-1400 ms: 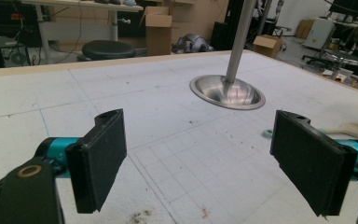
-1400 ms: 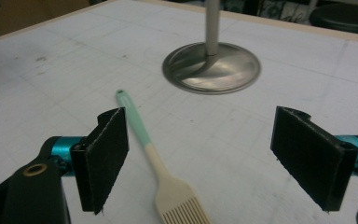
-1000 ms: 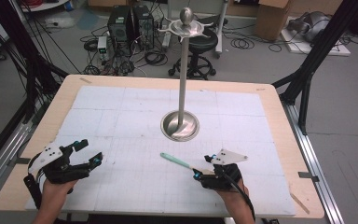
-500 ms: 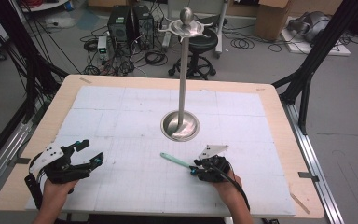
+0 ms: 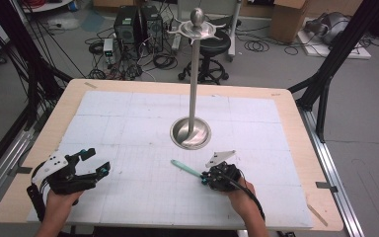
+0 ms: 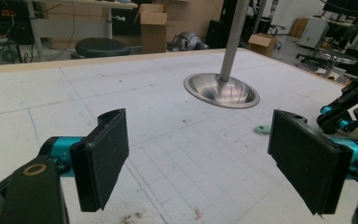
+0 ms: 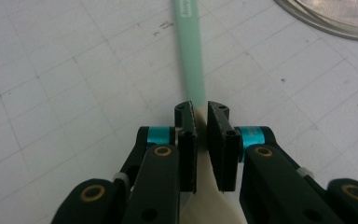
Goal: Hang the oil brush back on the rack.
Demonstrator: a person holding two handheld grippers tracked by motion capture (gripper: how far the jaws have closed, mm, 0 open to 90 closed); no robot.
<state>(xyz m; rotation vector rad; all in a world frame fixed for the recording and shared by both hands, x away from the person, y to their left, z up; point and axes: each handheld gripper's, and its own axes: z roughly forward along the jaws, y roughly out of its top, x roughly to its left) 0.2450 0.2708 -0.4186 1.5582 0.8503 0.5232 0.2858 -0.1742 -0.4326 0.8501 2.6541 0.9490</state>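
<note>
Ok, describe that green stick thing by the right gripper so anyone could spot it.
Start at the tall metal stand on the white mat. Just in front of its round base, the pale green utensil lies on the mat, its wider cream end between the right gripper fingers. Nothing else there is green.

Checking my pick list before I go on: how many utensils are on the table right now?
1. A mint-green utensil lies on the white mat in front of the metal stand, with the right gripper closed on it. No others in sight.

Wooden table [image 5: 296, 133] under white gridded mat [image 5: 128, 128], steel stand [image 5: 191, 132], green stick [image 5: 186, 169]
</note>
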